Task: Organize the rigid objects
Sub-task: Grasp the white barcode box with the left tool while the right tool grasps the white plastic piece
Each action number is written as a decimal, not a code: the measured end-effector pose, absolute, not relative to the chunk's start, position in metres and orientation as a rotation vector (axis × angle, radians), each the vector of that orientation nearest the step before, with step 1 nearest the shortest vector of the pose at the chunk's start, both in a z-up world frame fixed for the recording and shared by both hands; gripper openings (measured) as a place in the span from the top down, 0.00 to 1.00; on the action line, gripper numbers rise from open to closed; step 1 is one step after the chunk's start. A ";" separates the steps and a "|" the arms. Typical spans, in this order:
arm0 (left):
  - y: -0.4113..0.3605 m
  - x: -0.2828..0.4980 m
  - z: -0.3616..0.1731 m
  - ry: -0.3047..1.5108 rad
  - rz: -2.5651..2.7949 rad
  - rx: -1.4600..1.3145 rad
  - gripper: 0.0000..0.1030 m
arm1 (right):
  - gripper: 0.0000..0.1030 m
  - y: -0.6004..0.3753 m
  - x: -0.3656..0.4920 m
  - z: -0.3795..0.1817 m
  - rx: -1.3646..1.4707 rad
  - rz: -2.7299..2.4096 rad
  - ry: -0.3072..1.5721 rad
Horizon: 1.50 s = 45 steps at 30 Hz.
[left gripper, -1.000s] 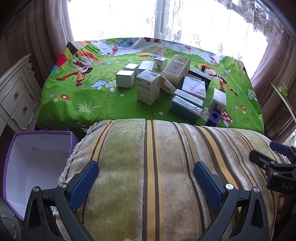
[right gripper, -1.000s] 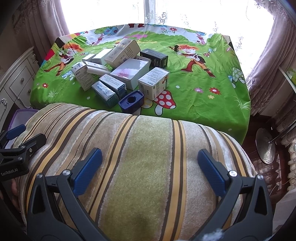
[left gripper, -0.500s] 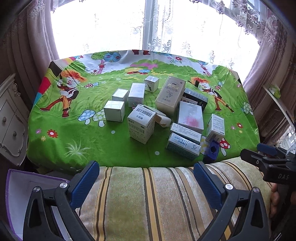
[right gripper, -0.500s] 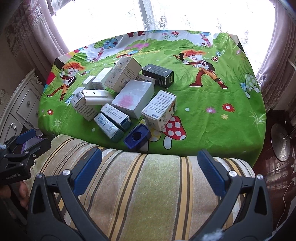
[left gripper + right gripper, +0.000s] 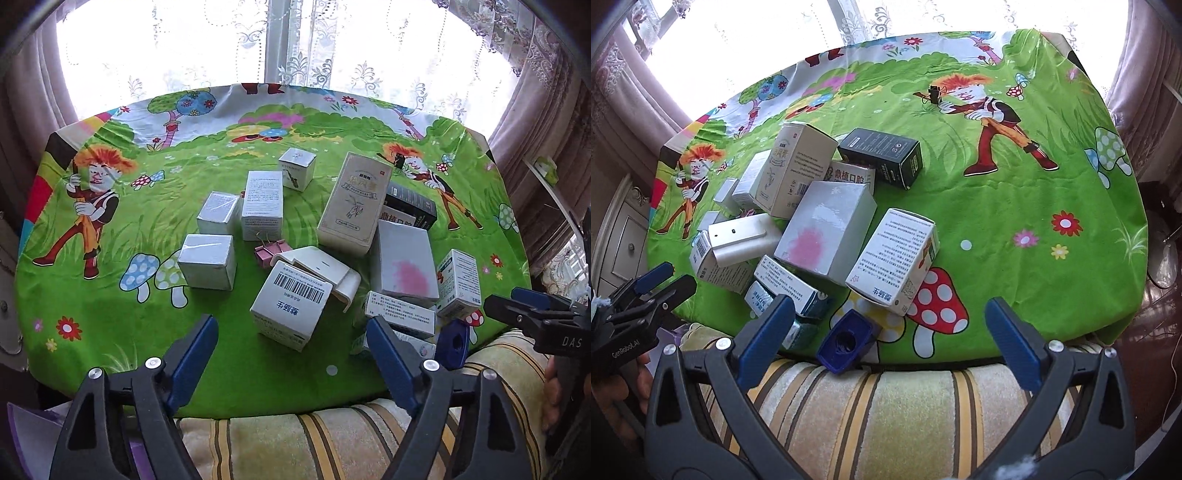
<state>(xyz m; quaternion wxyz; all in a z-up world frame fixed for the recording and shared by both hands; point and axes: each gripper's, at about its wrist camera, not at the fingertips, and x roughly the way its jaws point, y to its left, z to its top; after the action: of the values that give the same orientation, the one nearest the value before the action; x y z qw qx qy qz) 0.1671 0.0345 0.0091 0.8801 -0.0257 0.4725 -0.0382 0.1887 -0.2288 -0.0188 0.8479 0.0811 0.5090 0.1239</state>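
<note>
Over near bench edge: L claw (image 5: pixel 291 360) jaws apart, empty | R claw (image 5: pixel 890 334) jaws apart, empty | boxes (image 5: pixel 402 264) clustered centre-right on green cartoon cloth (image 5: pixel 110 306) | barcode box (image 5: pixel 290 308) nearest L claw | blue cap (image 5: pixel 846 341) at near edge, maybe overhanging | striped cushion (image 5: pixel 897 417) below

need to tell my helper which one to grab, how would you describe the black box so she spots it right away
On the green cartoon tablecloth, look at the cluster of mostly white cartons. At its far edge, behind the tall beige carton, lies the black box on its side. It is the only dark carton there.
</note>
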 end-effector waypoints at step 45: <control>0.064 0.181 -0.008 0.985 -0.204 -0.180 0.56 | 0.90 -0.062 0.202 -0.027 -0.554 0.670 0.682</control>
<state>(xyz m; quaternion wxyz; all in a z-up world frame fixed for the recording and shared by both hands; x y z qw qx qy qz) 0.1811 0.0639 -0.0075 0.8724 -0.0862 0.4712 -0.0974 0.2016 -0.0619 -0.0265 0.8513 -0.2633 0.3238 0.3180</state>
